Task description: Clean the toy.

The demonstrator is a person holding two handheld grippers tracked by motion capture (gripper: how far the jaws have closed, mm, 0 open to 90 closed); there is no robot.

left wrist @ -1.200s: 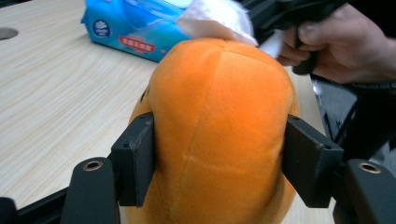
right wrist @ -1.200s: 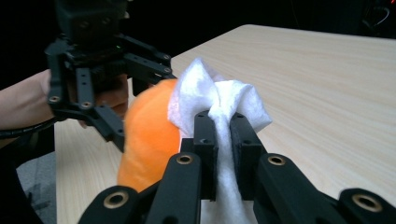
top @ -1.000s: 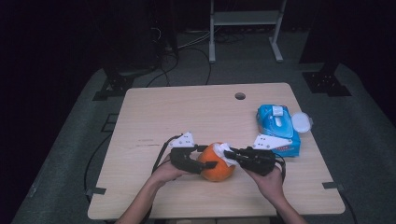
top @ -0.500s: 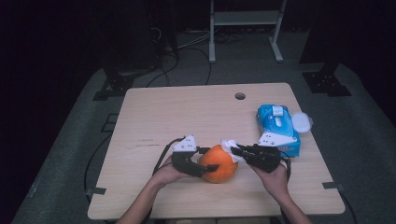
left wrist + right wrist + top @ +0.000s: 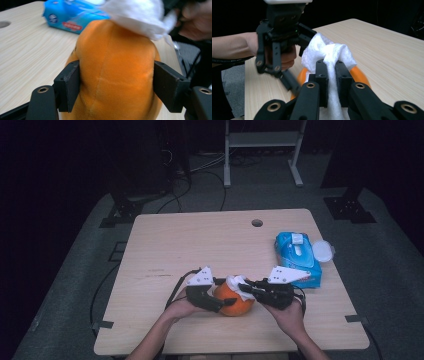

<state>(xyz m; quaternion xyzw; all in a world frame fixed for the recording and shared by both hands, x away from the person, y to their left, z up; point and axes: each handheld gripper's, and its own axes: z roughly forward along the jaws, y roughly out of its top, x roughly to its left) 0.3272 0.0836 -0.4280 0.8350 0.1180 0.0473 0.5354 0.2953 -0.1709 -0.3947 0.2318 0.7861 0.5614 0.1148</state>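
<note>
Work: wiping orange plush toy (image 5: 235, 301) w/ white wipe (image 5: 239, 286); near centre of table (image 5: 200, 240).
Left gripper (image 5: 116, 85): jaws have just been opening a bit, pads still on toy's flanks; steadies it against the wiping, I judge.
Right gripper (image 5: 331, 82): jaws pinched tight on wipe, bunched end pressed on toy's top.
Wipe pack (image 5: 296, 255): blue, far right, well apart; within reach for refills, prob.
Risk: loosened hold, toy may roll.
</note>
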